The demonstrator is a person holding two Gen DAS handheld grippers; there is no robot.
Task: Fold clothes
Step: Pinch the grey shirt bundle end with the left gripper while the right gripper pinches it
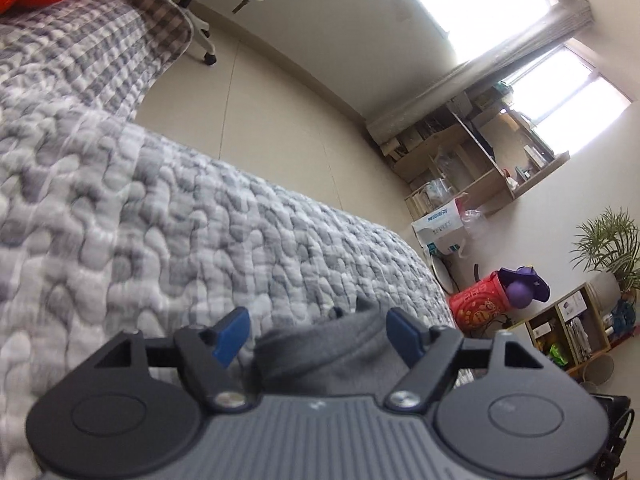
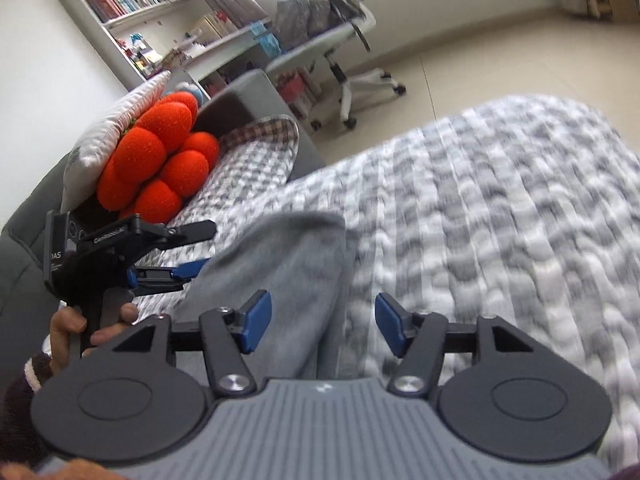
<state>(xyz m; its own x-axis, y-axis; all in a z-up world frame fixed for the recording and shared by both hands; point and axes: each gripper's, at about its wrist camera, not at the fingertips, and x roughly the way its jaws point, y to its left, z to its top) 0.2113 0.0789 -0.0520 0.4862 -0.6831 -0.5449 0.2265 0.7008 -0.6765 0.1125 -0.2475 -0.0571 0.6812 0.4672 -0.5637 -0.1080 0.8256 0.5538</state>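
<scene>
A grey garment point(image 2: 280, 280) lies folded on the quilted bed point(image 2: 500, 220) at lower centre of the frame, between the parted blue pads of the right hand-held gripper point(image 2: 324, 326), while the left hand-held gripper point(image 1: 316, 336), likewise open, holds nothing above the same cloth.

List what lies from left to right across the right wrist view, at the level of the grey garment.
Left gripper in a hand → grey garment → grey-and-white quilted bedspread.
</scene>
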